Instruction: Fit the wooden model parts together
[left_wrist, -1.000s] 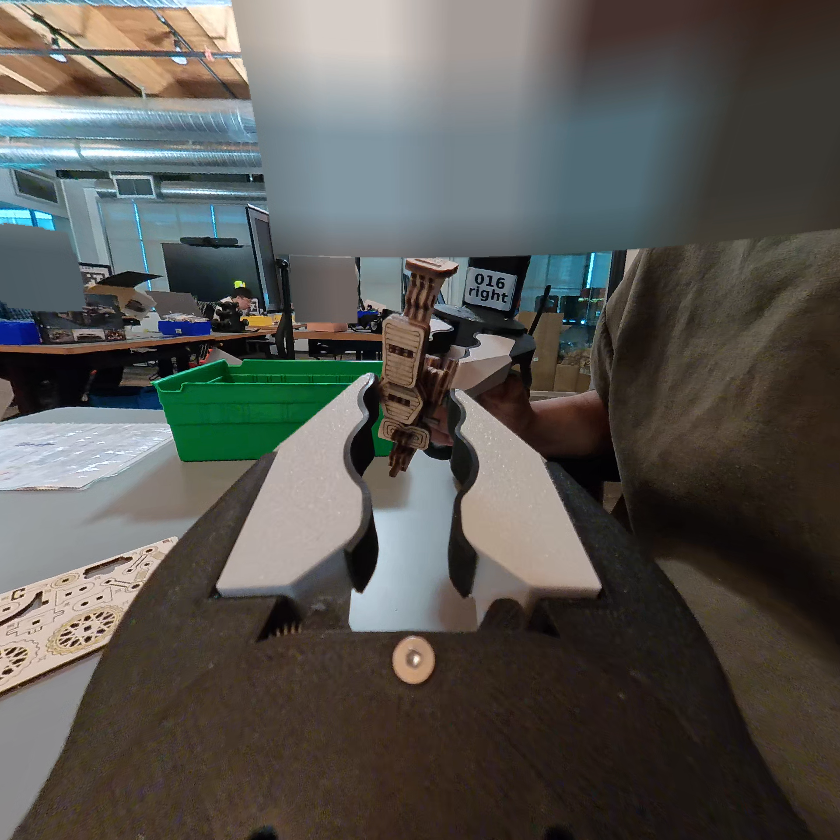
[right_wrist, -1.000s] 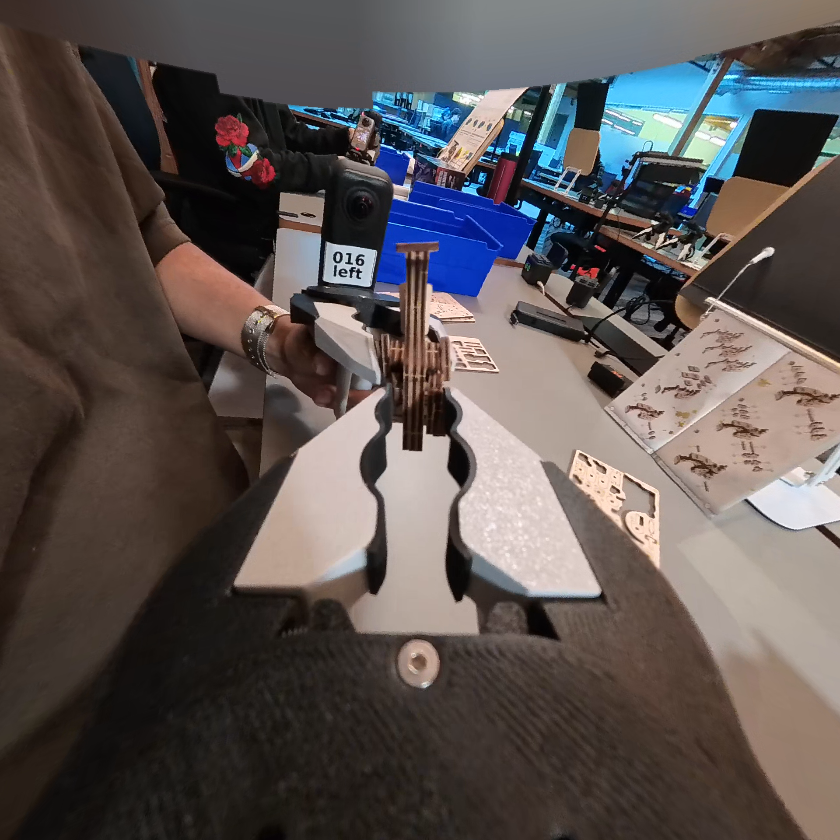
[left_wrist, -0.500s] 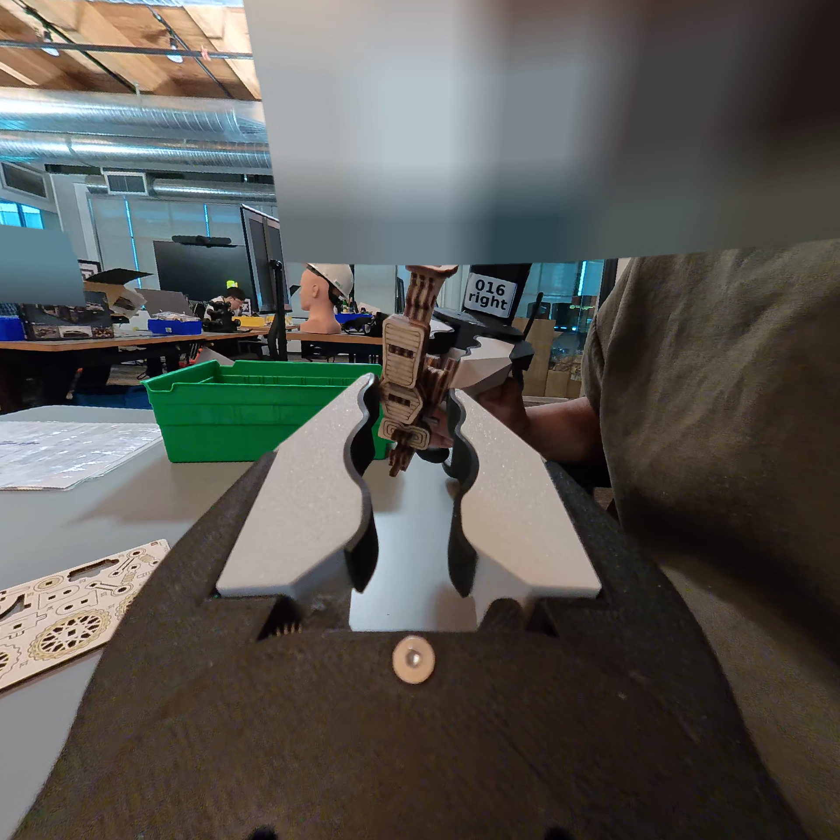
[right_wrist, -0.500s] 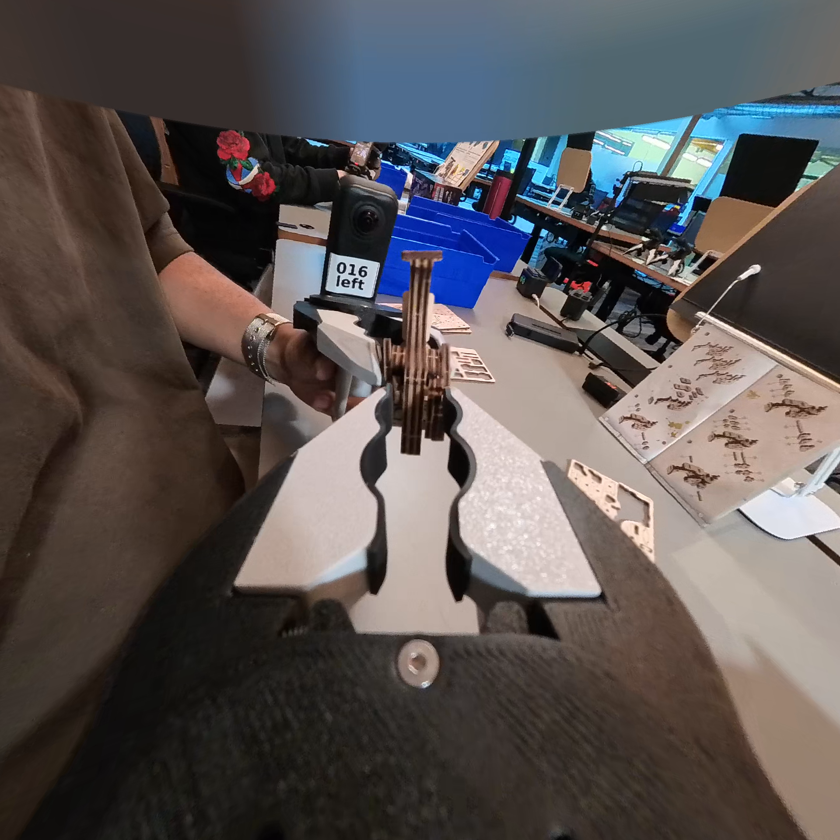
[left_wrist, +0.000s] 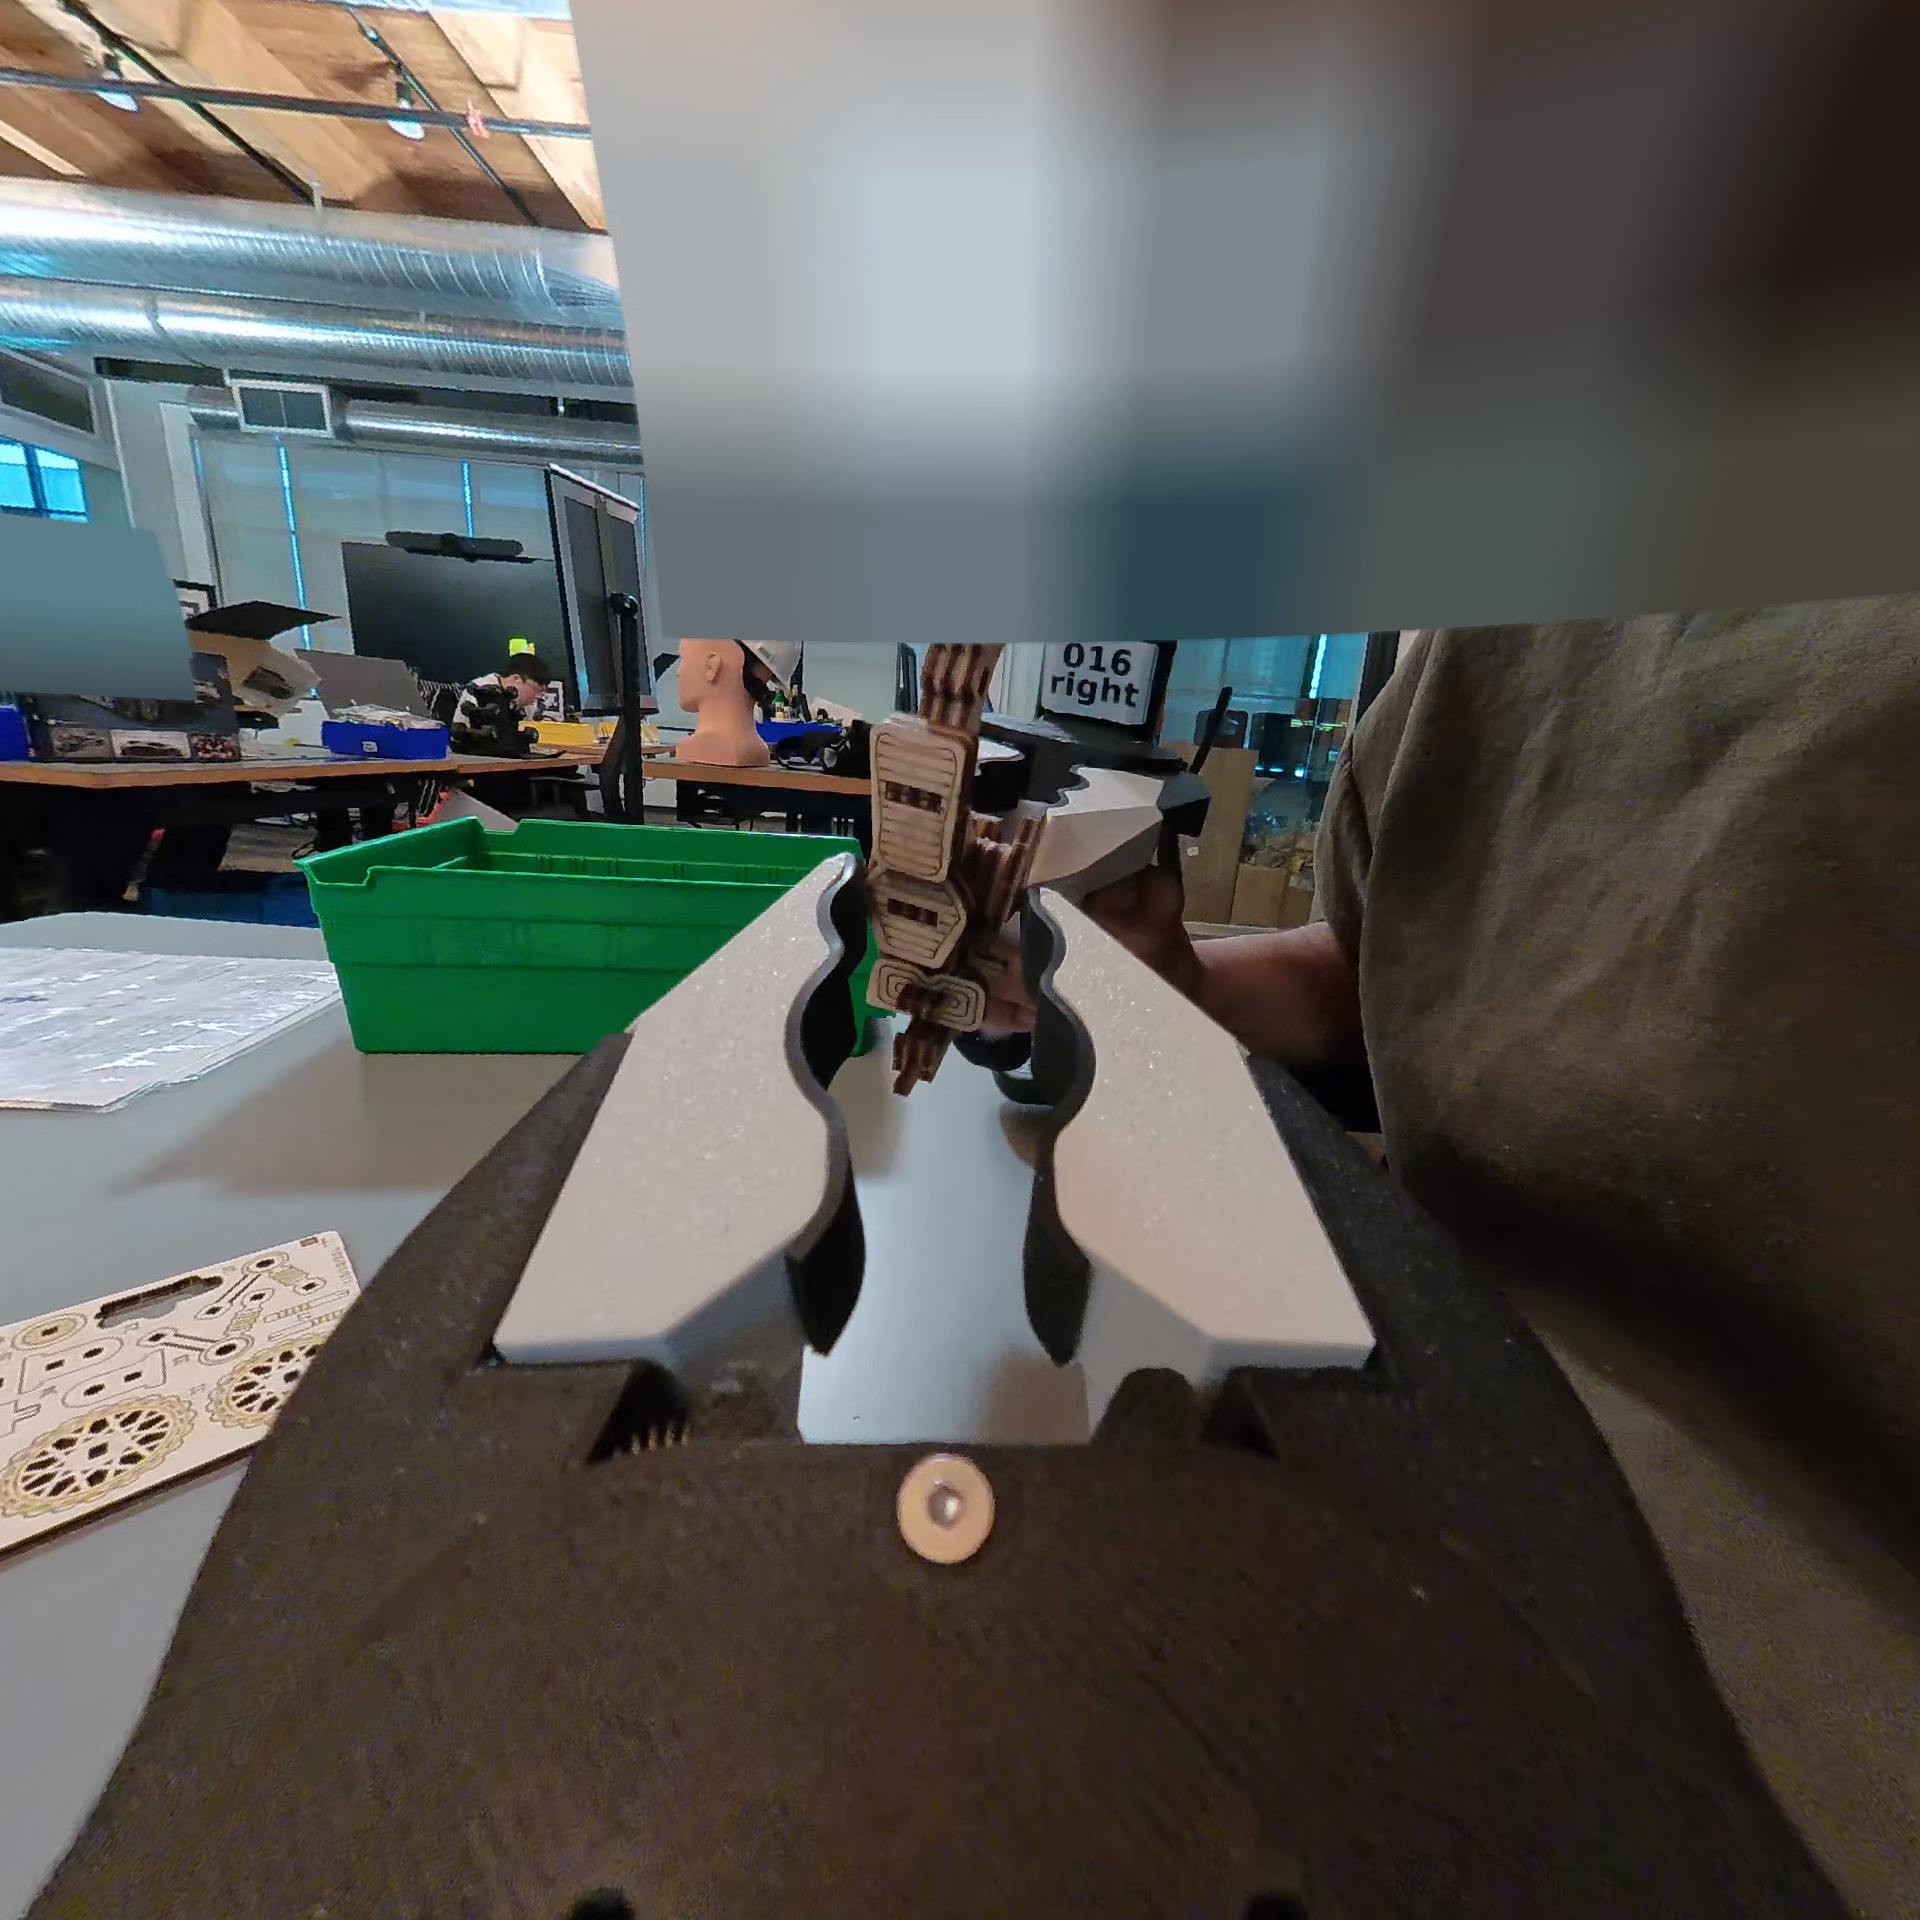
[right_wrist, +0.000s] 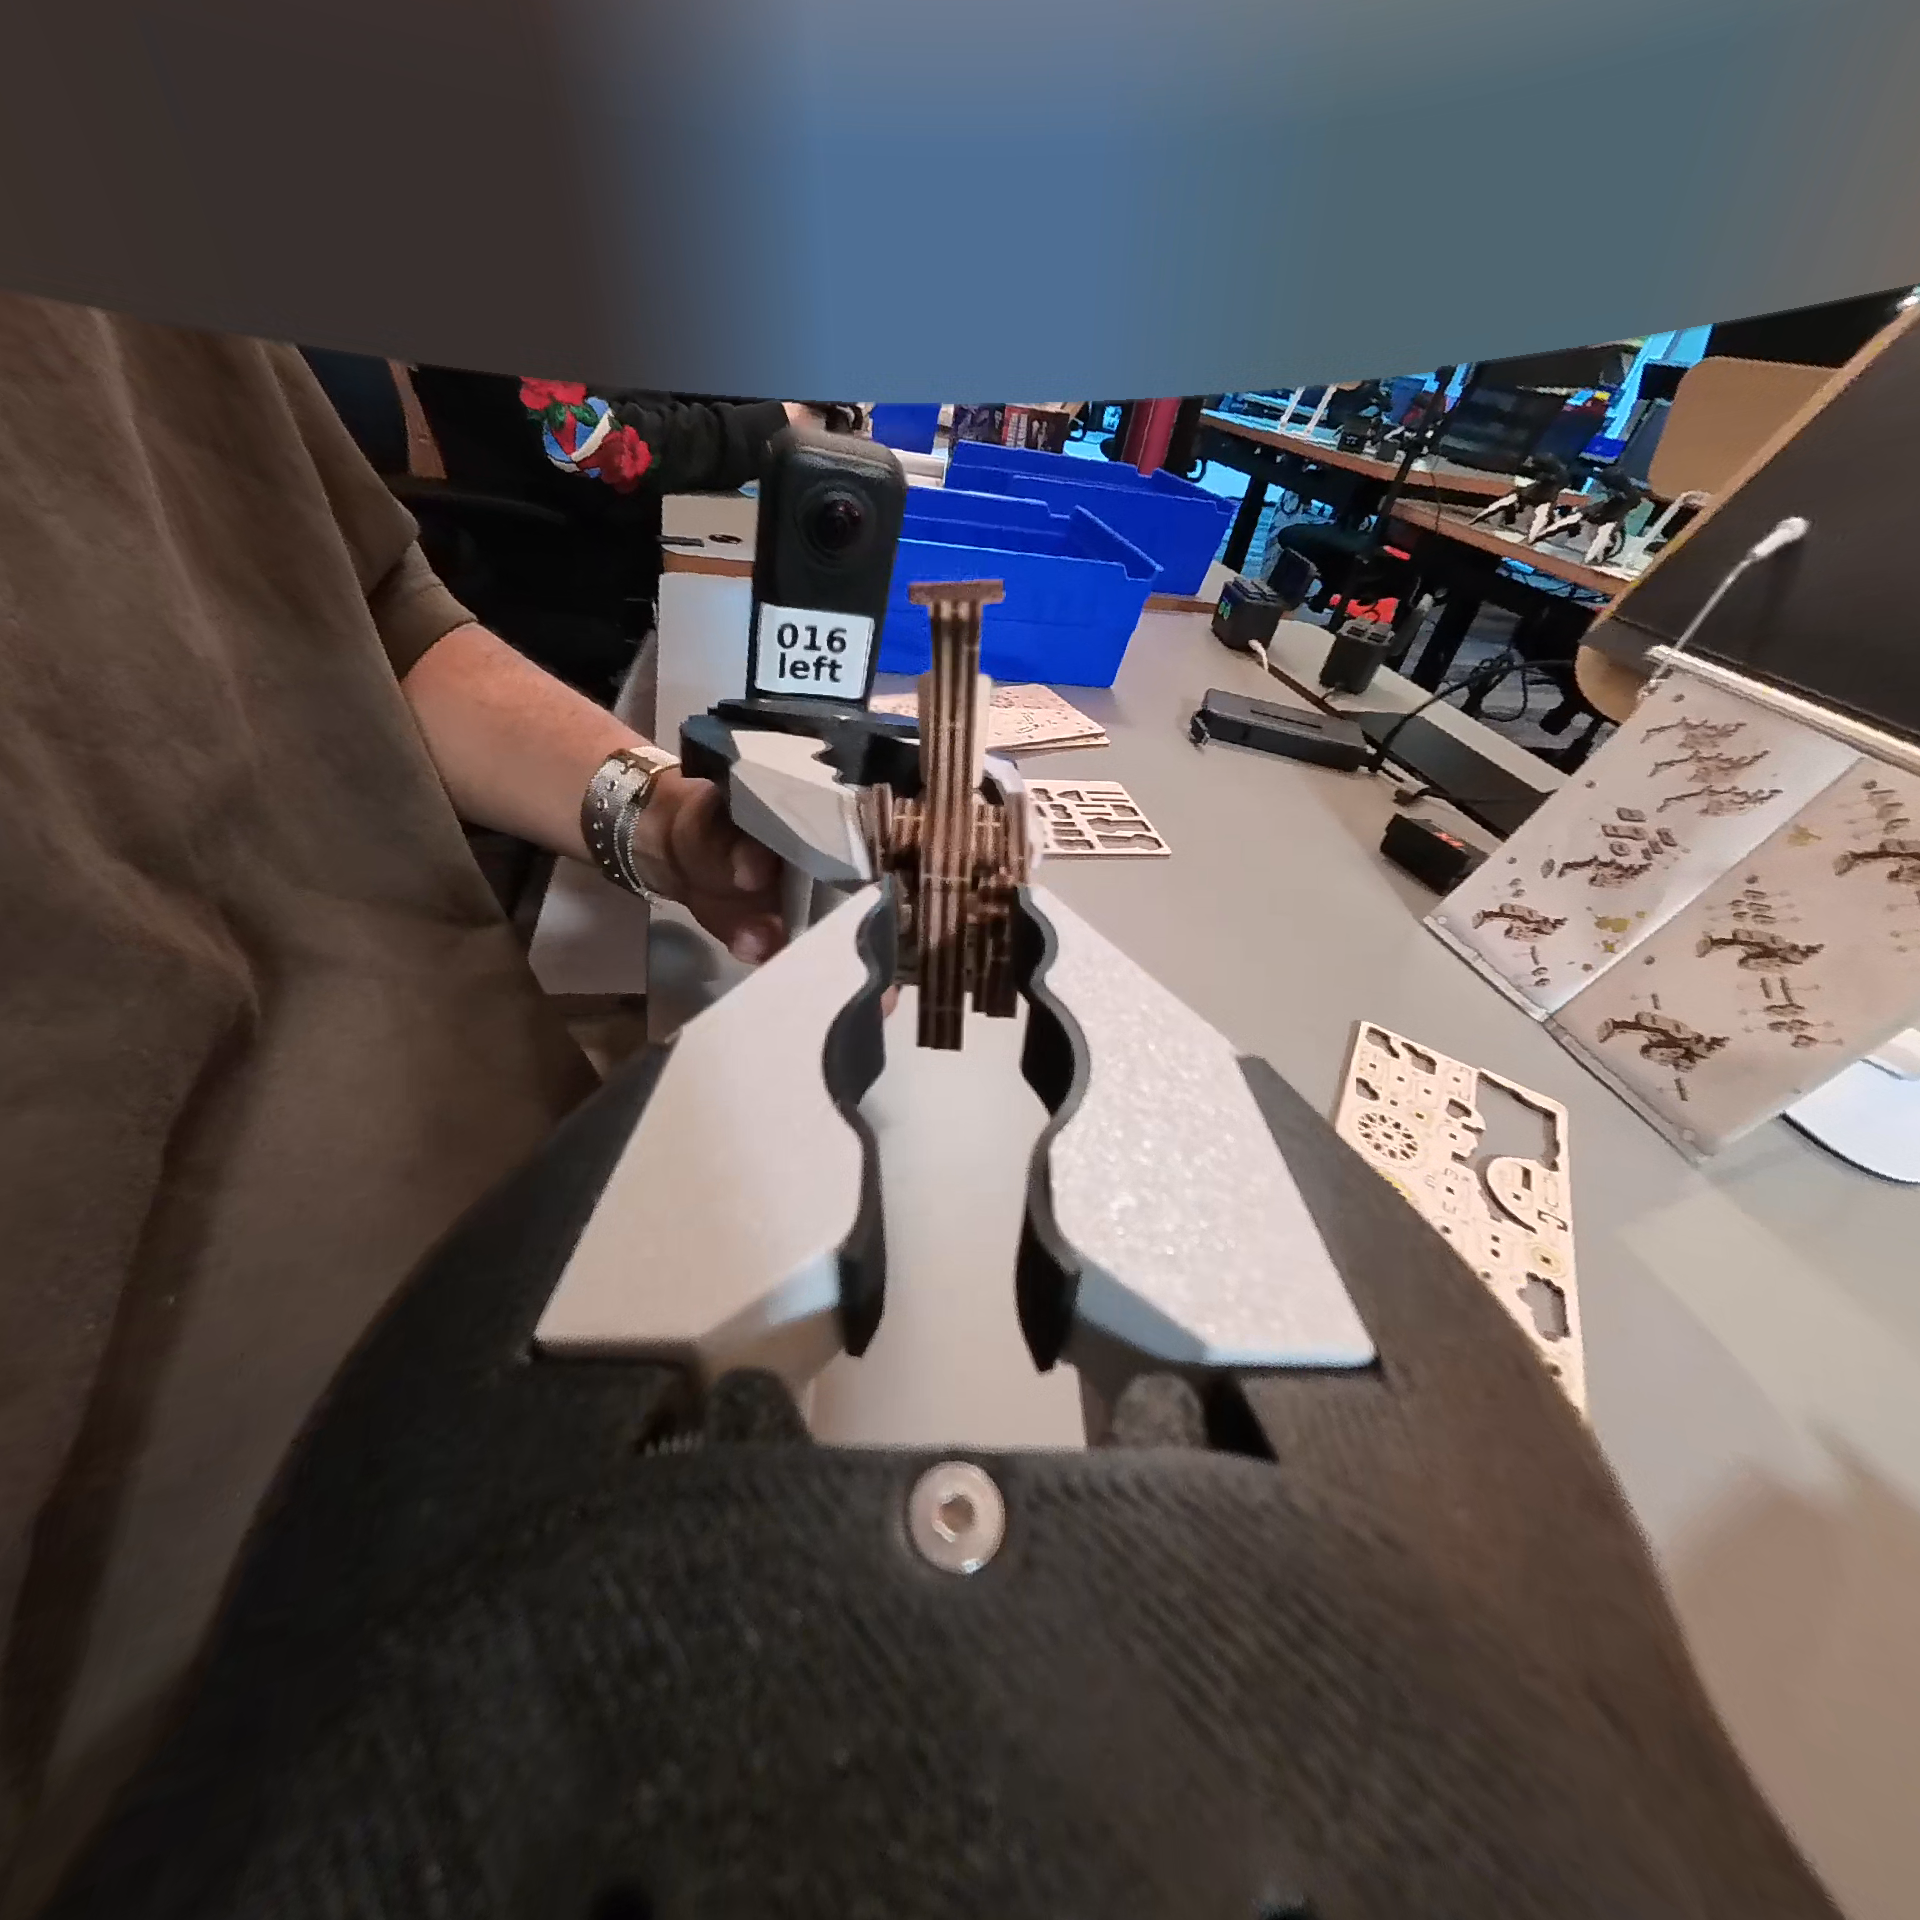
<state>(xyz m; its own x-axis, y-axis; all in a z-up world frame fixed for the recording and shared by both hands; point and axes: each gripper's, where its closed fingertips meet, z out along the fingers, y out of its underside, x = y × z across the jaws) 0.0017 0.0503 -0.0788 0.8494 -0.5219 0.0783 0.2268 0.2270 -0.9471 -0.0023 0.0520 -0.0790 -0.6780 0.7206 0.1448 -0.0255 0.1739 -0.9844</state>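
Note:
A layered wooden model assembly (left_wrist: 925, 883) is held upright in the air above the grey table, with a tall neck rising from a stacked body. My left gripper (left_wrist: 940, 914) is shut on its body from one side. My right gripper (right_wrist: 951, 925) is shut on the same assembly (right_wrist: 951, 831) from the opposite side. Each gripper shows in the other's view, facing it: the right one in the left wrist view (left_wrist: 1101, 831), the left one in the right wrist view (right_wrist: 800, 800). The top of the neck is hidden by a blur patch in the left wrist view.
A green bin (left_wrist: 561, 935) stands beyond my left gripper, with a wooden parts sheet (left_wrist: 156, 1371) and a paper sheet (left_wrist: 135, 1018) to its left. Blue bins (right_wrist: 1039, 582), parts sheets (right_wrist: 1475, 1164), an instruction stand (right_wrist: 1714, 914) and black devices (right_wrist: 1278, 717) lie right. The person's torso is close. Both grippers' tips are close together, under 4 cm apart.
Both grippers keep hold of the assembly. The pair has swung a little, so the background has shifted left in the left wrist view and down in the right wrist view.

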